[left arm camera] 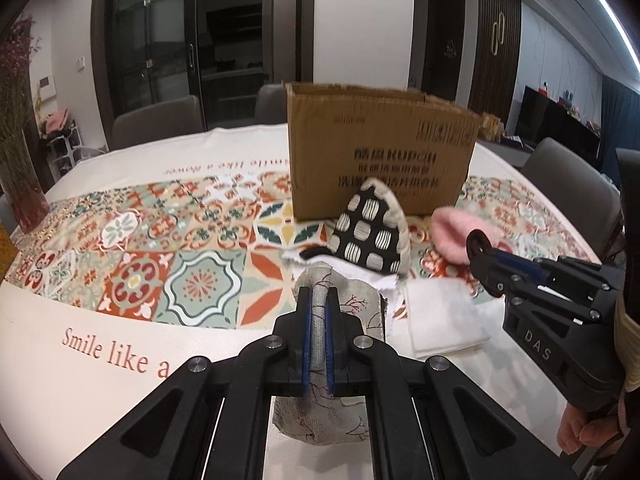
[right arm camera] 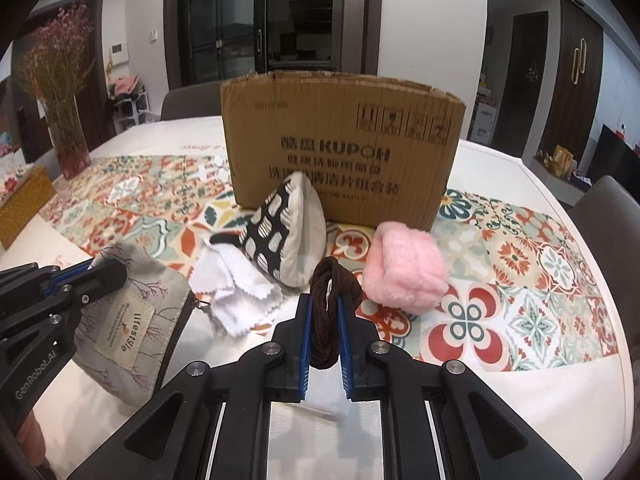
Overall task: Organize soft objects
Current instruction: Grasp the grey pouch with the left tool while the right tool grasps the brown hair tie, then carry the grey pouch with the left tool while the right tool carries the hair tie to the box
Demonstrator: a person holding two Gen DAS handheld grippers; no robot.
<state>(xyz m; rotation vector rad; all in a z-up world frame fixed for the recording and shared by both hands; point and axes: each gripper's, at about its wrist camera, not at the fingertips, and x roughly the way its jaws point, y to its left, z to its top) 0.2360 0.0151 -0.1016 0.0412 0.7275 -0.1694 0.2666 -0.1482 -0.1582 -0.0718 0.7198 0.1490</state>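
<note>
My left gripper (left arm camera: 318, 300) is shut on a grey fabric pouch (left arm camera: 352, 312) with a branch print, held above the table; the right wrist view shows the pouch (right arm camera: 132, 320) with its "lifestyle" label, and the left gripper (right arm camera: 106, 270). My right gripper (right arm camera: 324, 308) is shut on a dark brown hair tie (right arm camera: 330, 280); it also shows in the left wrist view (left arm camera: 478, 246). A black-and-white patterned pouch (right arm camera: 280, 232) leans before the cardboard box (right arm camera: 340, 148). A pink fluffy item (right arm camera: 404, 268) lies to its right. White cloths (right arm camera: 236, 288) lie under the pouches.
A vase of dried flowers (right arm camera: 68, 136) and a yellow woven box (right arm camera: 24, 200) stand at the table's left. Grey chairs (left arm camera: 156, 120) surround the table. A white folded cloth (left arm camera: 444, 316) lies near the front edge.
</note>
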